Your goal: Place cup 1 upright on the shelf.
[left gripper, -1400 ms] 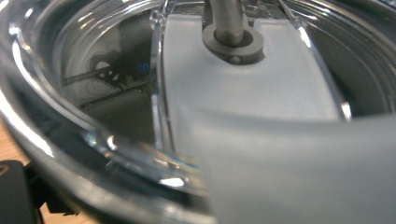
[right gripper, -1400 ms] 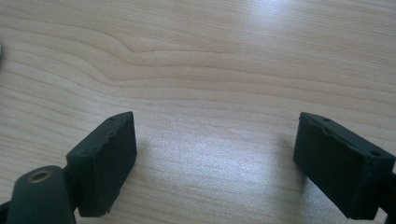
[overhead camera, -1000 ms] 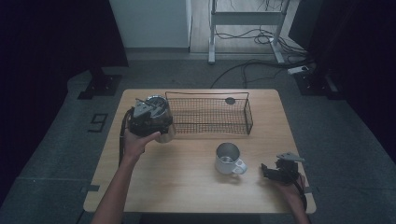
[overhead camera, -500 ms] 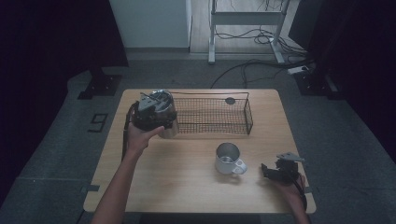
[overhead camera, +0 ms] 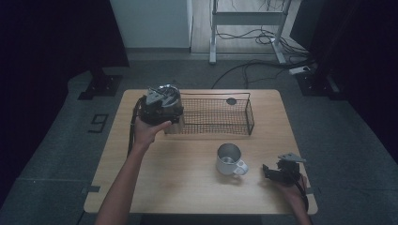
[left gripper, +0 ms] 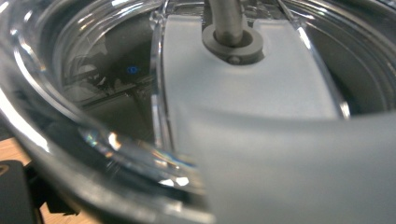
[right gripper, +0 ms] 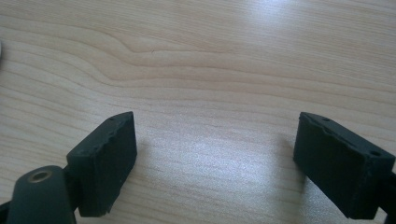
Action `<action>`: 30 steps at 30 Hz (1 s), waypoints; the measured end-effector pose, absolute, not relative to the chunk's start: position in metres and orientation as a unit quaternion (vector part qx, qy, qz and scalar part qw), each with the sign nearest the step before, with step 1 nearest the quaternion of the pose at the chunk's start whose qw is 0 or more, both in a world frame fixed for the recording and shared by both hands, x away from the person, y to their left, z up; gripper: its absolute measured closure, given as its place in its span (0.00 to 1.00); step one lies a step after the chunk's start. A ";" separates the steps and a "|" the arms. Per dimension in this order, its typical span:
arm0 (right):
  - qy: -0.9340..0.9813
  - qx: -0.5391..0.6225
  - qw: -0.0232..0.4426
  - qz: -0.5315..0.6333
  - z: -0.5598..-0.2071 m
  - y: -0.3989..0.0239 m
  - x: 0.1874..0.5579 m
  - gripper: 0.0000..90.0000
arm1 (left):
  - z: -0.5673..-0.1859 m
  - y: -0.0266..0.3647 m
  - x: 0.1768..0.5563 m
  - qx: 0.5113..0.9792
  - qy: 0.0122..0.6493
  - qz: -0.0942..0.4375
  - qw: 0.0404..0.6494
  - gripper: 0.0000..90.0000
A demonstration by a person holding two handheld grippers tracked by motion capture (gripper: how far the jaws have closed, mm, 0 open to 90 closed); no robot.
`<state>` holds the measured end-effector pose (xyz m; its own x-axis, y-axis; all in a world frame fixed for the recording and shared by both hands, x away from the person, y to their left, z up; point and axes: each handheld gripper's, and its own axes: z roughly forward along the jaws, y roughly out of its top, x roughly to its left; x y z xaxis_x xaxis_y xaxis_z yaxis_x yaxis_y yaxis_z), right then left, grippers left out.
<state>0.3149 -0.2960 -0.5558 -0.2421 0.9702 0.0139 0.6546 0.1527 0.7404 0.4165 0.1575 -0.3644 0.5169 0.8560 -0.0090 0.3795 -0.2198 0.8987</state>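
Table shot: left gripper carrying a clear glass thing at the basket's left end.

Going biggest to smallest: the wooden table (overhead camera: 187, 187) is sitting in a dark room, and the black wire basket (overhead camera: 220, 117) is lying along its far side. The left gripper (overhead camera: 159, 110) is hovering at the basket's left end, clamping a clear glass vessel (left gripper: 116, 93) with a frosted insert, seen up close in the left gripper view. The metal mug (overhead camera: 229, 159) is standing mid-table, handle pointing right. The right gripper (overhead camera: 281, 171) is resting near the right edge, just beside the mug, jaws standing apart over bare wood, holding nothing.
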 end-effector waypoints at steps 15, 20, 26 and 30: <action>0.719 0.565 0.244 0.323 -0.556 -0.296 0.315 0.15 | -0.362 0.148 0.432 0.738 0.422 0.250 0.464 0.04; 0.719 0.565 0.244 0.323 -0.556 -0.296 0.315 0.15 | -0.361 0.143 0.437 0.738 0.421 0.241 0.469 0.04; 0.719 0.565 0.244 0.323 -0.556 -0.296 0.315 0.15 | -0.361 0.139 0.441 0.741 0.423 0.242 0.462 0.04; 0.719 0.565 0.244 0.323 -0.556 -0.296 0.315 0.15 | -0.360 0.137 0.445 0.740 0.425 0.241 0.463 0.04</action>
